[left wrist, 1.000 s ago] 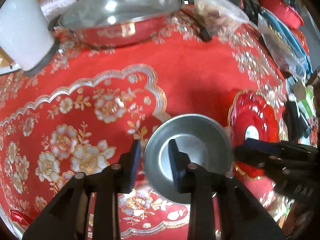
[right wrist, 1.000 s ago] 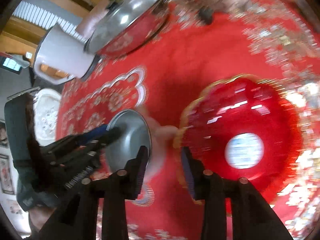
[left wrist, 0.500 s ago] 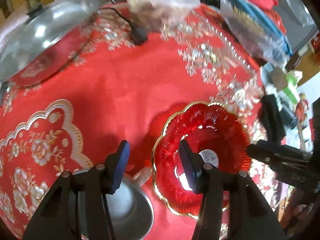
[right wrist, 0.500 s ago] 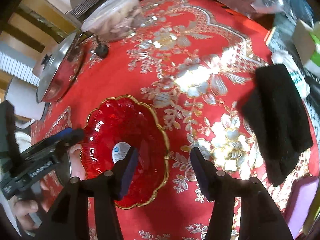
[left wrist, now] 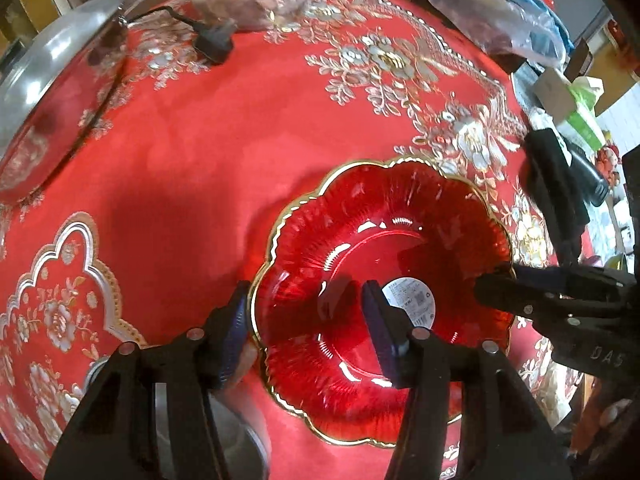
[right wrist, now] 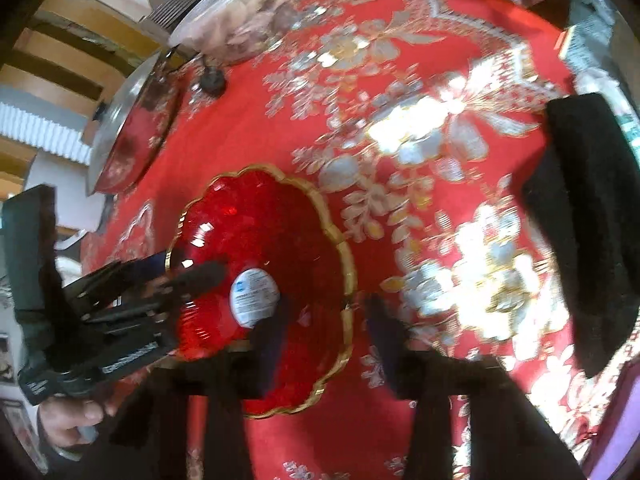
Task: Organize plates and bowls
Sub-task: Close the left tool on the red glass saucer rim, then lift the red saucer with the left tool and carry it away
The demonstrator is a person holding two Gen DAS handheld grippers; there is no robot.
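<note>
A scalloped red glass plate with a gold rim (left wrist: 384, 304) lay on the counter, whose red cloth with gold and silver flowers (left wrist: 224, 168) covered it from edge to edge. A round white label (left wrist: 412, 304) sat at the plate's centre.

The left tool (left wrist: 308, 328) stood spread wide across the plate's near-left edge — one finger outside the rim over the cloth, the other over the plate's well beside the label. It pinched nothing. Just below its left finger, a grey metal bowl (left wrist: 224, 432) showed only in part at the bottom of the left wrist view, just beside the plate.

The right tool (right wrist: 320, 336) was also spread, straddling the plate's opposite edge: one finger over the red glass, the other over the cloth outside the rim. The right wrist view was blurred, so whether either finger touched the plate could not be told. In the left wrist view the right tool's tip reached the plate's right rim.

Farther off on the counter stood a wide steel pan with a lid (left wrist: 52, 92), a clear plastic tub of brownish food (right wrist: 236, 20) and a black cloth (right wrist: 580, 216) — all well apart from the plate. A hand (right wrist: 72, 420) gripped the left tool's handle.
</note>
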